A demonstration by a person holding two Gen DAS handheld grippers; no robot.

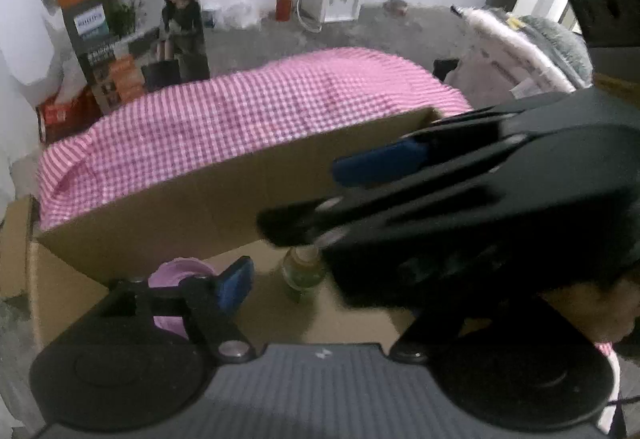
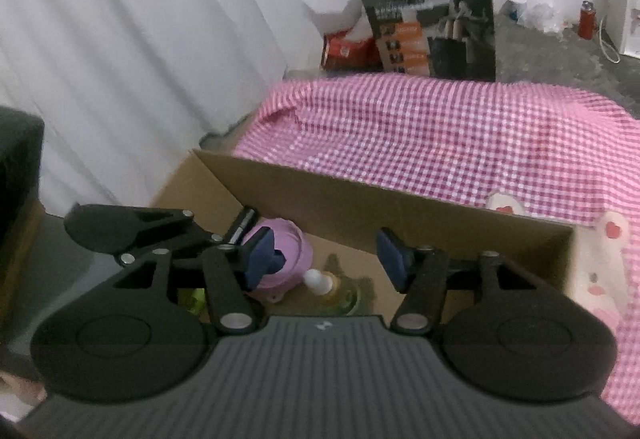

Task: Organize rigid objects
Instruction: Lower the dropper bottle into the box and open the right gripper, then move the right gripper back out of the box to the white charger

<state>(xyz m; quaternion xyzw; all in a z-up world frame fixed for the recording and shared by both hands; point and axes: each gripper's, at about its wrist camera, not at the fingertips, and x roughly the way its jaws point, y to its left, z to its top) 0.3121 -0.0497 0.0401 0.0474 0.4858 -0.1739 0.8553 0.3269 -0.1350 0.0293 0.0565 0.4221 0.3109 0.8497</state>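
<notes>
An open cardboard box [image 1: 180,207] [image 2: 400,215] lies below both grippers. On its floor rest a pink round container [image 1: 176,275] [image 2: 288,255] and a small bottle [image 1: 302,275] [image 2: 328,285] with a white cap and yellow-green liquid. My left gripper [image 1: 316,279] is open over the box. Its blue left pad [image 1: 236,283] is beside the pink container, and its right finger is hidden behind the other gripper. My right gripper [image 2: 326,259] [image 1: 332,195] is open above the bottle, its pads apart from it. The left gripper's black frame [image 2: 132,227] reaches in from the left.
A pink checked cloth [image 1: 260,111] [image 2: 440,135] covers the surface behind the box. A tall printed carton [image 1: 132,39] [image 2: 432,11] stands beyond it and white curtains [image 2: 140,39] hang at the left. A pale cushion with hearts [image 2: 608,271] lies at the right. A hand [image 1: 592,311] shows at the right edge.
</notes>
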